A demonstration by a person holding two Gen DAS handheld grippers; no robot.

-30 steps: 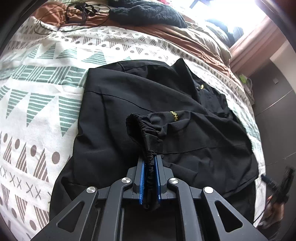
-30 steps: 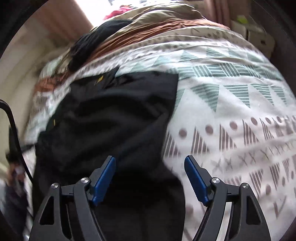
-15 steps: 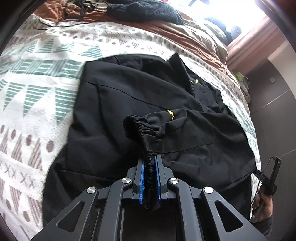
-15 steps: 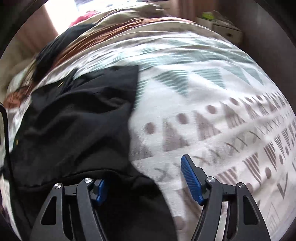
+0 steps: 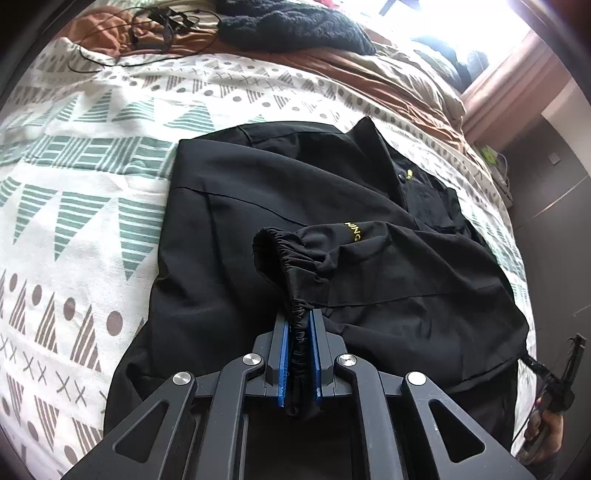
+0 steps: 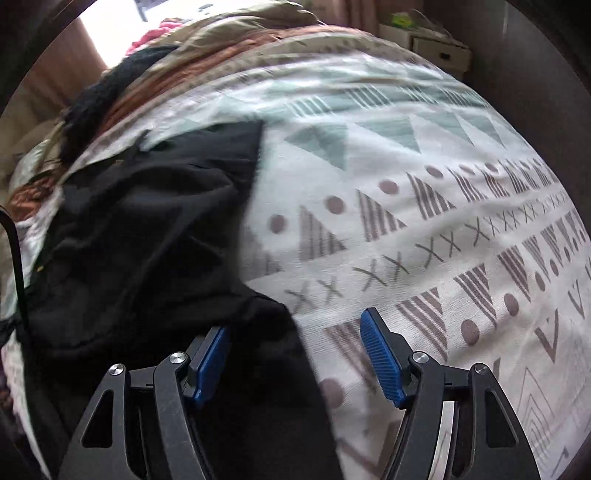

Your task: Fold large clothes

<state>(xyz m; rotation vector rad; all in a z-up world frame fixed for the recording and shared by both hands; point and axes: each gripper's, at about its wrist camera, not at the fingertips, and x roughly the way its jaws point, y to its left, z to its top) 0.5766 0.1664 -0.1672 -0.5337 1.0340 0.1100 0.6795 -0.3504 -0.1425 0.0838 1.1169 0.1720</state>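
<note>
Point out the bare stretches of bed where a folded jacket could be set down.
Free: the patterned bedspread beside the black jacket, between it and the brown blanket; the same stretch fills the right wrist view. Crowded: the head end, with cables and a dark knit garment.

Black jacket (image 5: 288, 221) on a patterned white bedspread (image 5: 92, 229).
The jacket carries yellow lettering (image 5: 354, 232). The bedspread shows teal striped triangles, grey-brown dots, crosses and striped triangles. At the far side lie a rust-brown blanket (image 5: 332, 62) and a dark knit garment (image 5: 295, 26). Both hand-held grippers are black with blue pads (image 6: 380, 363).
</note>
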